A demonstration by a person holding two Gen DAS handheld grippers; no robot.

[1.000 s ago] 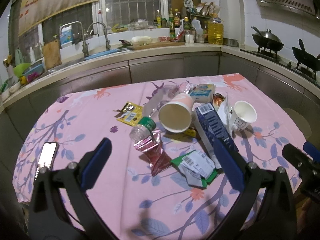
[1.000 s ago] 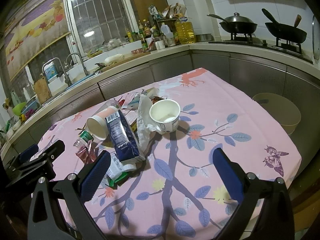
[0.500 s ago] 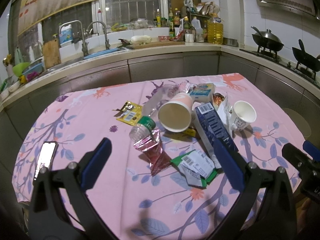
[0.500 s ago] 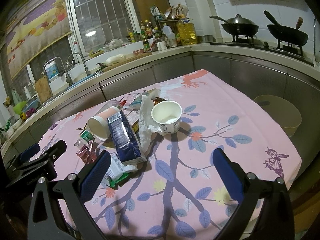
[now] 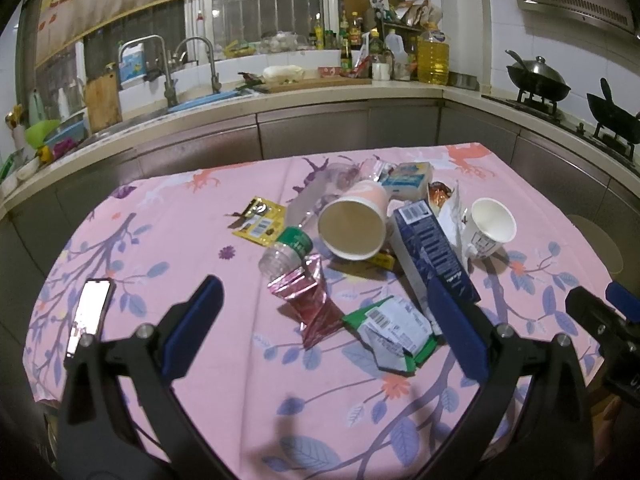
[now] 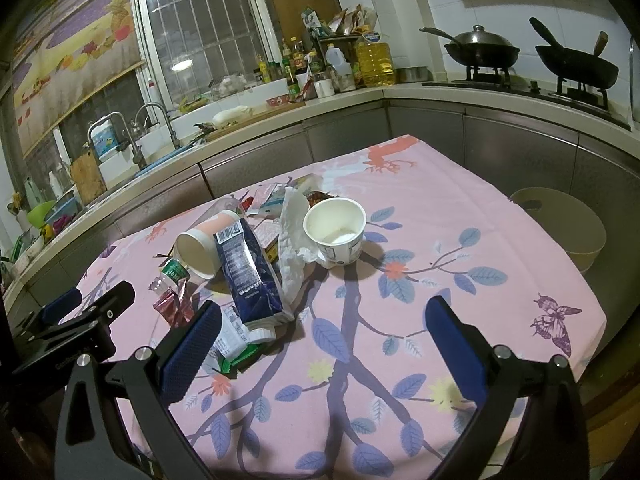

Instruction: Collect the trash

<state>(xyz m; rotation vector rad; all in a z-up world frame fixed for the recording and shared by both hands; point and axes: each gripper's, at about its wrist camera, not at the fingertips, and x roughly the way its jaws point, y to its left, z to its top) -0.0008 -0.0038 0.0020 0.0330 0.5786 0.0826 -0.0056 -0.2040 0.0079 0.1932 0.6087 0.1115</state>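
Observation:
Trash lies heaped on a pink flowered tablecloth (image 5: 168, 240). A tipped paper cup (image 5: 354, 224) faces me beside a dark blue carton (image 5: 434, 252), a white cup (image 5: 490, 226), a crushed clear bottle with a green label (image 5: 286, 250), a red foil pouch (image 5: 310, 300), a green-and-white wrapper (image 5: 394, 330) and a yellow sachet (image 5: 260, 226). My left gripper (image 5: 326, 320) hovers open just short of the pouch and wrapper. My right gripper (image 6: 320, 342) hangs open over bare cloth, near the blue carton (image 6: 248, 274) and white cup (image 6: 336, 230). Neither holds anything.
A phone (image 5: 90, 314) lies at the table's left edge. A cream bin (image 6: 560, 226) stands on the floor beyond the right edge. Counters with a sink (image 5: 188, 100), bottles and two woks (image 6: 484, 50) wrap around behind.
Both views have shifted only slightly; the right gripper has crept a little toward the table. The trash has not moved and both grippers stay open.

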